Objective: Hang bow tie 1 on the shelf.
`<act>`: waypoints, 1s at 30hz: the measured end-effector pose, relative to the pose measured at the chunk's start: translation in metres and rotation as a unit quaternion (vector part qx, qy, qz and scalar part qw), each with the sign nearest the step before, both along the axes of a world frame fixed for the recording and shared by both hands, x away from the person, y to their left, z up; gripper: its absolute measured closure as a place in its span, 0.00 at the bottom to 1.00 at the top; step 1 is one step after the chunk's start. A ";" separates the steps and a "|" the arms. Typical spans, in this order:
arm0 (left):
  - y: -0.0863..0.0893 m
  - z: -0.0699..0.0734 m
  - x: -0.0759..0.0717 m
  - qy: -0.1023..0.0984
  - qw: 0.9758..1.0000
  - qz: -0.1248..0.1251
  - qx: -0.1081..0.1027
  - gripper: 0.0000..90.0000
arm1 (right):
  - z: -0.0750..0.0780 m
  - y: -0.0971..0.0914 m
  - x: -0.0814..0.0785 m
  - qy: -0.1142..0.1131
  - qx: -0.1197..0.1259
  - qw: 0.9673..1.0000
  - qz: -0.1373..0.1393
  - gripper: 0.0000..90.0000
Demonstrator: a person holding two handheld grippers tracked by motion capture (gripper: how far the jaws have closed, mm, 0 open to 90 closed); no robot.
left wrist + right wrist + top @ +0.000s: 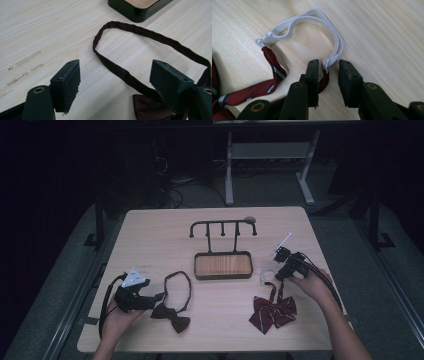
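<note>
Early stage, both ties are flat on the light wood-grain surface [150,235] and nothing is hung yet. The black metal hook rack with its wood-inlaid tray base [223,265] stands mid-surface, all pegs bare as far as the high view shows.

Right hand-held gripper [328,75]: jaws partly open, straddling the spot where the white elastic neck loop [312,15] knots onto the strap of the dark red striped fabric bow tie [274,311]. One jaw looks close against the red strap end, the other pad stands apart from the elastic; not pinched yet, so I judge no hold so far. In the high view this hand-held gripper [280,270] sits just above the striped bow, to the right of the rack tray, with the elastic loop between it and the tray.

Left hand-held gripper [115,82]: jaws wide, nothing gripped. The dark maroon plain fabric bow tie [171,316] lies just beside it; its thin dark neck band [150,37] runs between and beyond the jaws, and the bow body sits near the right jaw. Pads do not press on it.

Done: approach to both ties, roughly. Left, as I judge it: close on a band, lift each tie, carry it to the rack, loop it over a peg, let go.
</note>
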State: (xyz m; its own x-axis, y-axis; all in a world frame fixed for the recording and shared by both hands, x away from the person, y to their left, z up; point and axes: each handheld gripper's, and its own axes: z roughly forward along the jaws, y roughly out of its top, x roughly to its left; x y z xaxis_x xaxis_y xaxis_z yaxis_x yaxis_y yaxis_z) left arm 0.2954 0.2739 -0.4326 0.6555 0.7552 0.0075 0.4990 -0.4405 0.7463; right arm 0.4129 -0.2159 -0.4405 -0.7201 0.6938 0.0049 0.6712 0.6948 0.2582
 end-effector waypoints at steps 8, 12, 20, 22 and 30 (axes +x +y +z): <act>0.000 0.000 0.000 0.000 1.000 -0.002 -0.001 0.28 | 0.000 0.002 -0.001 -0.001 -0.002 1.000 0.007 0.89; 0.001 -0.001 0.000 0.000 1.000 0.000 -0.002 0.28 | 0.000 0.003 -0.001 0.001 -0.004 1.000 0.008 0.91; 0.001 -0.001 0.000 0.000 1.000 0.000 -0.002 0.28 | 0.006 -0.001 -0.005 0.001 0.006 1.000 0.010 0.92; 0.001 -0.001 0.000 0.001 1.000 -0.001 0.000 0.28 | 0.010 -0.003 -0.006 -0.001 0.016 1.000 0.011 0.92; 0.000 0.000 0.000 0.001 1.000 -0.002 0.003 0.28 | 0.022 -0.012 -0.014 0.005 0.049 0.999 0.022 0.92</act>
